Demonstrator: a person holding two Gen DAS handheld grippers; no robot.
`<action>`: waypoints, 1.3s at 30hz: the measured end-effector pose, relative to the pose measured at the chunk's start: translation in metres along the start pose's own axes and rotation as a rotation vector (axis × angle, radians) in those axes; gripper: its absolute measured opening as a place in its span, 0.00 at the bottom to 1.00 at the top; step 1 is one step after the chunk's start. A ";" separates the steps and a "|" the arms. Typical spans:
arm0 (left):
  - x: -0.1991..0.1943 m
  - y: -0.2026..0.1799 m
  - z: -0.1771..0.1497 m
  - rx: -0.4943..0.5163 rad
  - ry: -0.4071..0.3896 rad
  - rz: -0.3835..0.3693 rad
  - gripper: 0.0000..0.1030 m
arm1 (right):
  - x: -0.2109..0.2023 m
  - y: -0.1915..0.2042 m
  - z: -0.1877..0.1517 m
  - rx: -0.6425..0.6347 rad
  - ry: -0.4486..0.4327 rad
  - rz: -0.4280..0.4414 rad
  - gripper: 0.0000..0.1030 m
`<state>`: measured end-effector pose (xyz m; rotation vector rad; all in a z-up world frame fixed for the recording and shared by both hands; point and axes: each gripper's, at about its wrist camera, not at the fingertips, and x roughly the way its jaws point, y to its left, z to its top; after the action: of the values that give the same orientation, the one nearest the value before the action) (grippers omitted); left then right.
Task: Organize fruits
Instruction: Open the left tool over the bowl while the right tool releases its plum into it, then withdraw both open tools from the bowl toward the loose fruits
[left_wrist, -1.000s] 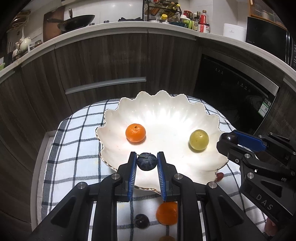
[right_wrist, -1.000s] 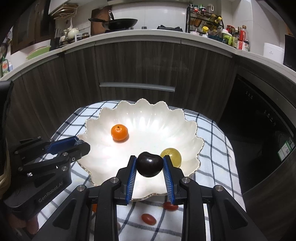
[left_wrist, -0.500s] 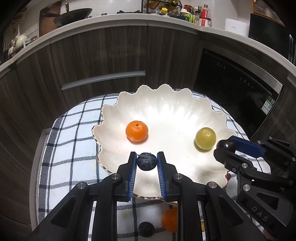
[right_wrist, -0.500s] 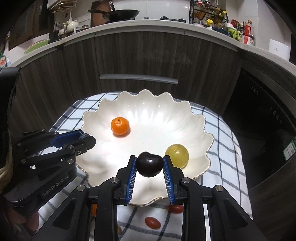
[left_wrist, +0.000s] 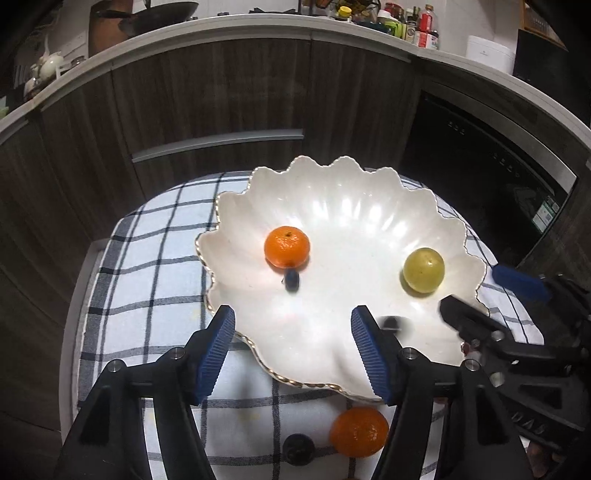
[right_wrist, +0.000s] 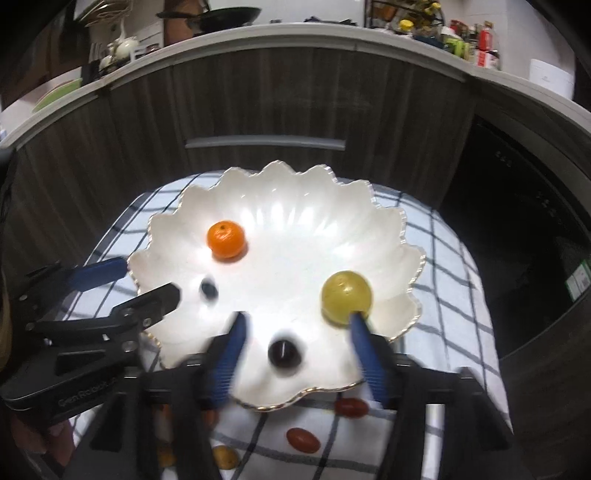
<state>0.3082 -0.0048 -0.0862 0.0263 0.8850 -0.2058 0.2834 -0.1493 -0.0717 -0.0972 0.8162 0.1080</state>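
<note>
Right wrist view: both grippers' fingers have just been opening, empty, the cherry (right_wrist: 283, 353) lying stem-dimple up in the bowl (right_wrist: 369, 240).

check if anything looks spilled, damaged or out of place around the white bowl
Nothing is spilled or damaged. The white scalloped bowl sits upright holding its fruit. Several pieces lie outside it on the checked cloth: an orange mandarin, a dark blueberry and two red cherry tomatoes.

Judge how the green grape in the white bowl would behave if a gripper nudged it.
The green grape is round and smooth, so it would probably roll. The white bowl looks glossy and slopes inward, so the grape would likely drift toward the middle. Its skin looks thin, so a hard squeeze might bruise it.
</note>
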 end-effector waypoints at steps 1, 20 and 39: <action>-0.001 0.001 0.000 -0.003 -0.002 0.002 0.66 | -0.002 -0.002 0.001 0.009 -0.009 -0.016 0.69; -0.023 0.004 0.000 -0.017 -0.040 0.034 0.79 | -0.021 -0.008 0.003 0.037 -0.044 -0.050 0.74; -0.050 -0.001 -0.015 -0.004 -0.065 0.046 0.79 | -0.047 -0.009 -0.005 0.039 -0.080 -0.056 0.74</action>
<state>0.2658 0.0037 -0.0575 0.0356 0.8197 -0.1610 0.2493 -0.1621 -0.0405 -0.0786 0.7347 0.0433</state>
